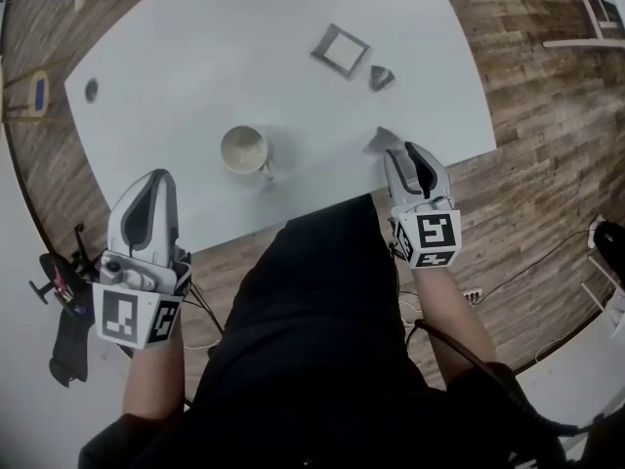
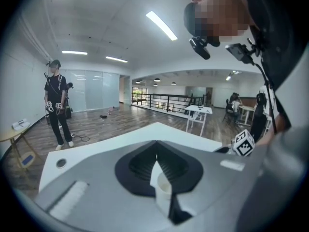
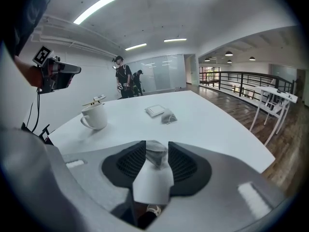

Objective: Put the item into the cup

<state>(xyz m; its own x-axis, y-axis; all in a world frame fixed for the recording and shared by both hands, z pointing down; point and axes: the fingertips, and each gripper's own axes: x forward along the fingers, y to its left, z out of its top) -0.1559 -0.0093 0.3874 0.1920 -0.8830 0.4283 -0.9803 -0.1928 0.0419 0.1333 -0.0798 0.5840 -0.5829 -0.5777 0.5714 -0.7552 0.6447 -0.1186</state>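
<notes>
Right tongs (image 1: 403, 151) are held wide astride the small grey pouch (image 1: 380, 141), which lies well right of the cup (image 1: 244, 149); left tongs (image 1: 159, 178), closed and empty, are seen left of the cup.

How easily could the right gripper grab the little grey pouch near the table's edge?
Probably easily, yes: the right gripper holds its jaws open on either side of the pouch, not pressing it, and nothing lies between them.
</notes>
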